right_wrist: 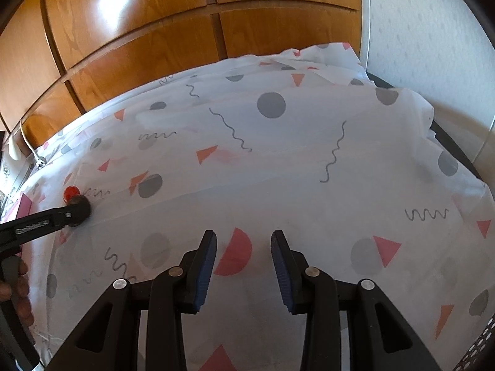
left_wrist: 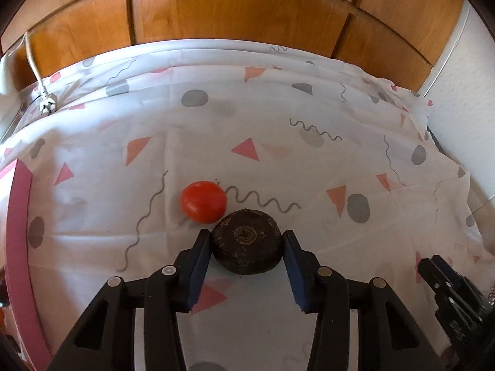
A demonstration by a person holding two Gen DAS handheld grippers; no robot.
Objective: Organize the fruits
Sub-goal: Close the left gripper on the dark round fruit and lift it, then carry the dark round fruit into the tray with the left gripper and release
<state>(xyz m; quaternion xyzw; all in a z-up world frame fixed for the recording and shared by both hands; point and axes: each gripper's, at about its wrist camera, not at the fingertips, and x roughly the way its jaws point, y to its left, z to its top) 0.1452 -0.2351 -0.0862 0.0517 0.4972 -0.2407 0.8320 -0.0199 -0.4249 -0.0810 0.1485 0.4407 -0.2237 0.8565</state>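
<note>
A dark brown round fruit (left_wrist: 247,241) sits between the blue pads of my left gripper (left_wrist: 246,239), which is shut on it, at the level of the patterned cloth. A red tomato (left_wrist: 203,201) lies on the cloth just beyond it to the left, touching or nearly touching it. In the right wrist view the left gripper (right_wrist: 79,208) holds the dark fruit (right_wrist: 81,206) at far left, with the tomato (right_wrist: 70,192) behind it. My right gripper (right_wrist: 243,244) is open and empty above the cloth; it also shows in the left wrist view (left_wrist: 433,269) at lower right.
A white cloth (left_wrist: 278,123) with triangles, dots and squiggles covers the table. A pink rim (left_wrist: 18,232) stands at the left edge. Wooden cabinet doors (left_wrist: 232,9) rise behind. A white cable with plug (left_wrist: 46,102) lies at back left. A perforated dark edge (right_wrist: 476,349) is at lower right.
</note>
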